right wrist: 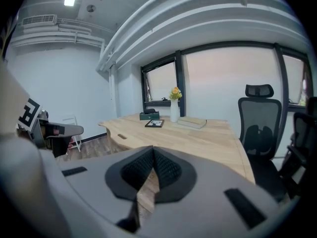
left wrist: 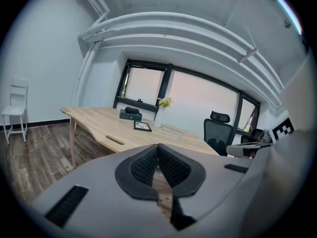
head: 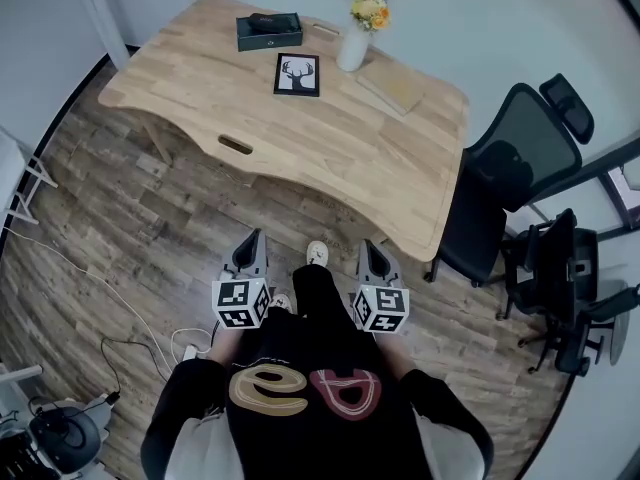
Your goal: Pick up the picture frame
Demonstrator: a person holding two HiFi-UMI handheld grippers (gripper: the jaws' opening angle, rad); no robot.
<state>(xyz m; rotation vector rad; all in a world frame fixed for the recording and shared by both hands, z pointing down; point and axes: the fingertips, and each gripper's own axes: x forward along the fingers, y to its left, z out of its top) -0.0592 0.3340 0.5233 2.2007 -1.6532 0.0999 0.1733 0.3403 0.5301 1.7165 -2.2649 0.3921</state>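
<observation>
Fingers closed on nothing at both left gripper [head: 252, 238] and right gripper [head: 373, 246]; well apart from picture frame [head: 297, 74], flat on worktop [head: 330, 158] near vase [head: 353, 48].

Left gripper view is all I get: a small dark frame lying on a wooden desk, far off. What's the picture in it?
Observer: In the head view, the picture frame holds a black deer head with antlers on a white ground.
Operator: Is the other gripper any nearer to it?
Observer: No. The right gripper is level with the left gripper, and both are over the floor, short of the desk.
Operator: Is it holding anything?
Observer: Its own view shows it shut and empty.
</observation>
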